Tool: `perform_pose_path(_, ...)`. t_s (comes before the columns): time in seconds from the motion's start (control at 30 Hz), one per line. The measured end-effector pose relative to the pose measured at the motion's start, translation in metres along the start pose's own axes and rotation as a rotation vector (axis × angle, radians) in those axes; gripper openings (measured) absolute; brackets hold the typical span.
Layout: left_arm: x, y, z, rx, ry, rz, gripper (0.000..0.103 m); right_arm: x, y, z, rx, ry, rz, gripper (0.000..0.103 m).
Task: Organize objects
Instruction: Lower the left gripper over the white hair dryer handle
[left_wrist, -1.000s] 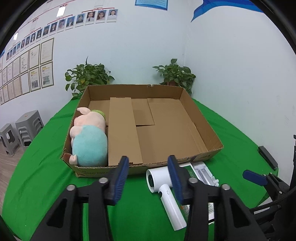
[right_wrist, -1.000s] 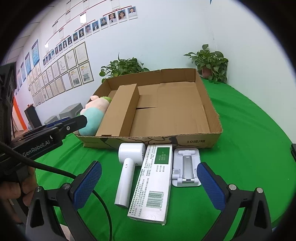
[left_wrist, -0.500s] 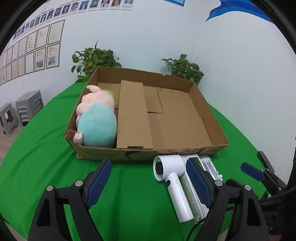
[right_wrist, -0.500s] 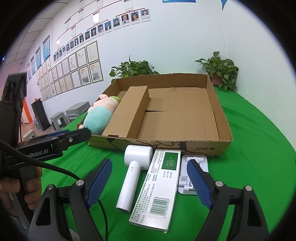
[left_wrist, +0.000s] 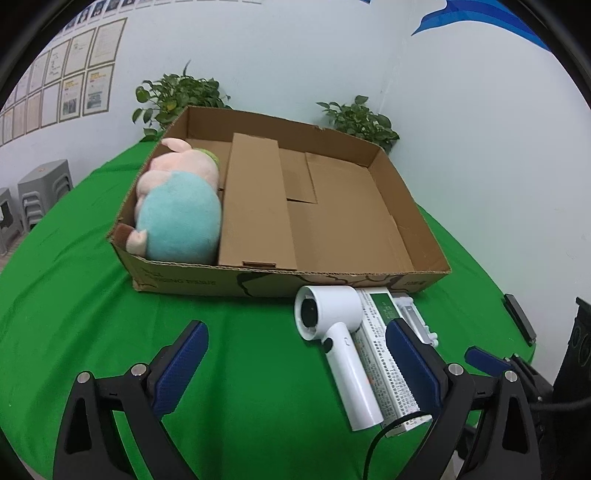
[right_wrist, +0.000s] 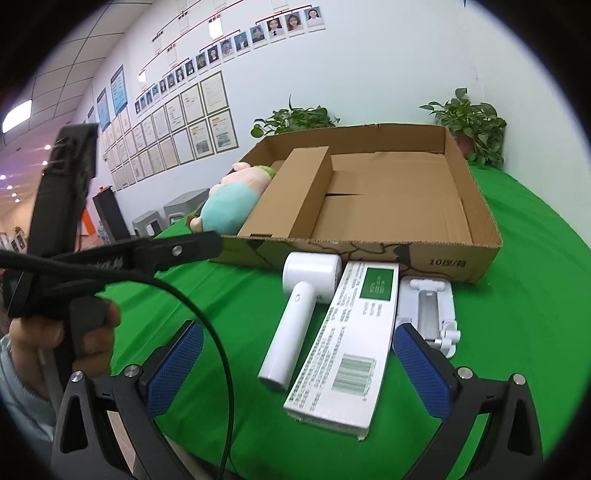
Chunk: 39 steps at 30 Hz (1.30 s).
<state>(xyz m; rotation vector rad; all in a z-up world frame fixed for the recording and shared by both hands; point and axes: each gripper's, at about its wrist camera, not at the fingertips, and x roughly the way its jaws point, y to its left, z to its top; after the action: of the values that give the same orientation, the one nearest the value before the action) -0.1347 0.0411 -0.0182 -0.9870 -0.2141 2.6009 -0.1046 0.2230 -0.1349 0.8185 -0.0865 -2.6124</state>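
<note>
Lying on the green surface (left_wrist: 74, 295) just before the cardboard box (left_wrist: 406, 221), the hair dryer (left_wrist: 332, 332), carton (right_wrist: 347, 339) and white stand (right_wrist: 428, 306) wait while my left claw (left_wrist: 295, 369) and right claw (right_wrist: 295, 369) hover released.

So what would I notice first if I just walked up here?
Probably the pink and blue plush toy lying in the left part of the big cardboard box. Next, the white hair dryer on the green table in front of the box, beside a long white carton.
</note>
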Motion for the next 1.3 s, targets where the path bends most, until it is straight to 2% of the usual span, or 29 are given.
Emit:
perform_pose_path(0.3,0.039,-0.012,-0.002,-0.001,0.142,-0.172,0.098,-0.002,0.0,-0.008,-0.017,0.013,0.056,0.103)
perform_pose_path(0.37,0.055,-0.01,-0.004,-0.034,0.205,-0.231,0.098,0.001,-0.002,-0.009,-0.016,0.032,0.058,0.103)
perform_pose_path(0.53,0.079,-0.004,-0.011,-0.127,0.268,-0.271,0.097,0.003,-0.003,-0.013,-0.045,0.05,0.07,0.103)
perform_pose_path(0.67,0.087,0.0,-0.015,-0.168,0.279,-0.298,0.097,0.016,-0.003,-0.011,-0.039,0.072,0.111,0.102)
perform_pose_path(0.8,0.097,0.007,-0.013,-0.188,0.302,-0.317,0.097,0.024,0.007,-0.001,-0.071,0.071,0.128,0.101)
perform_pose_path(0.9,0.105,0.011,-0.011,-0.194,0.335,-0.359,0.096,0.03,0.012,0.003,-0.094,0.073,0.138,0.099)
perform_pose_path(0.97,0.112,0.014,-0.011,-0.204,0.366,-0.39,0.094,0.036,0.015,0.005,-0.102,0.088,0.161,0.09)
perform_pose_path(1.07,0.114,0.021,-0.009,-0.215,0.371,-0.406,0.091,0.047,0.02,0.007,-0.117,0.13,0.173,0.081)
perform_pose_path(1.2,0.111,0.028,-0.004,-0.22,0.374,-0.43,0.091,0.062,0.019,0.006,-0.102,0.199,0.16,0.079)
perform_pose_path(1.27,0.113,0.026,-0.003,-0.215,0.387,-0.435,0.09,0.07,0.016,0.005,-0.084,0.238,0.153,0.074)
perform_pose_path(1.3,0.116,0.025,-0.003,-0.208,0.4,-0.436,0.085,0.071,0.016,0.004,-0.087,0.248,0.15,0.071)
